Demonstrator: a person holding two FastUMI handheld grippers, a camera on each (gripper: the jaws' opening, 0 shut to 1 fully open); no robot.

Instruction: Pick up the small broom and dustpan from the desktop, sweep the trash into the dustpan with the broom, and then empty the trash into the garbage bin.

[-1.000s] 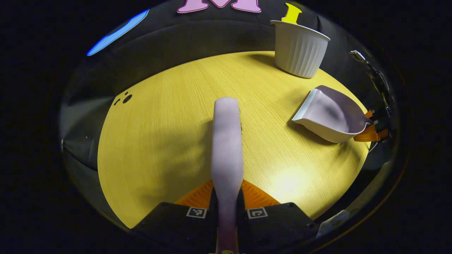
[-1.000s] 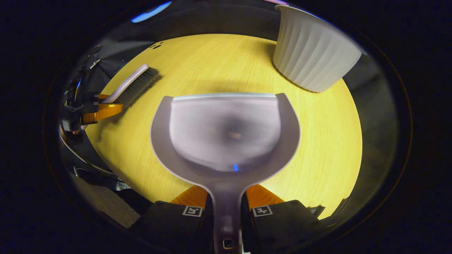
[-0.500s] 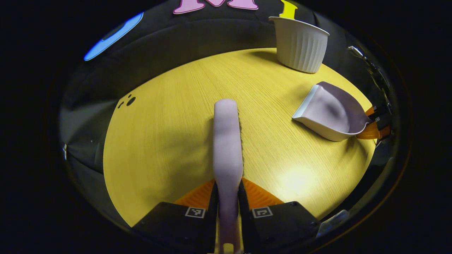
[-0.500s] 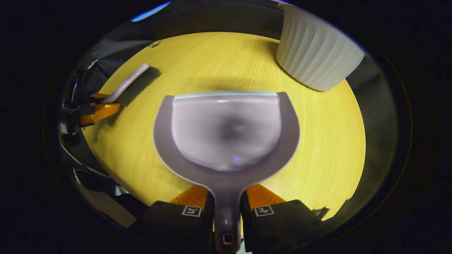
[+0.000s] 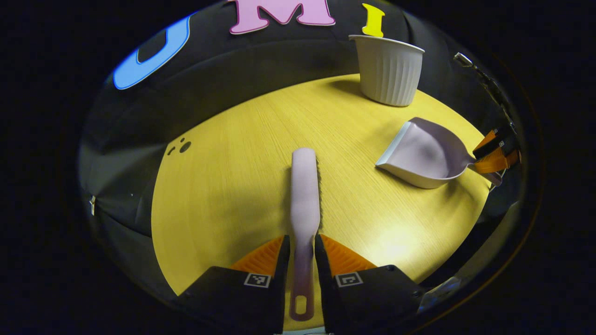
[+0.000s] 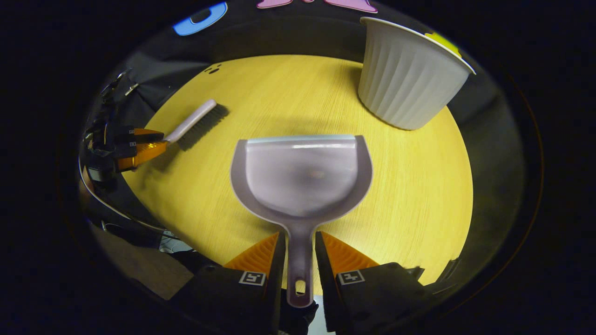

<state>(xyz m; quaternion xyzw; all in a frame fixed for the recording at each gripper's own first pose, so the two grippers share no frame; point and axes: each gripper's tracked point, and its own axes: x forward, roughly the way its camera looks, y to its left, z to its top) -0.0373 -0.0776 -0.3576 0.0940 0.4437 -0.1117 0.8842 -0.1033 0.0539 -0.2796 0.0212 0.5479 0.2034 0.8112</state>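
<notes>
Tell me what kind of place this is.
Likely a staged recording booth, not a home: a round yellow wooden table ringed by black cloth wall, holding just a broom, dustpan and ribbed white bin.

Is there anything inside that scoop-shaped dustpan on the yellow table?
The dustpan looks bare inside apart from one faint speck near the middle, too blurred to identify. The tabletop beneath the pan is covered.

Your left gripper view looks low and close along the broom (image 5: 305,195) across the bench (image 5: 223,186). Your right gripper view looks along the dustpan (image 6: 301,179) likewise. Both share the bench, the bin (image 5: 387,70) and each other's claw.
</notes>
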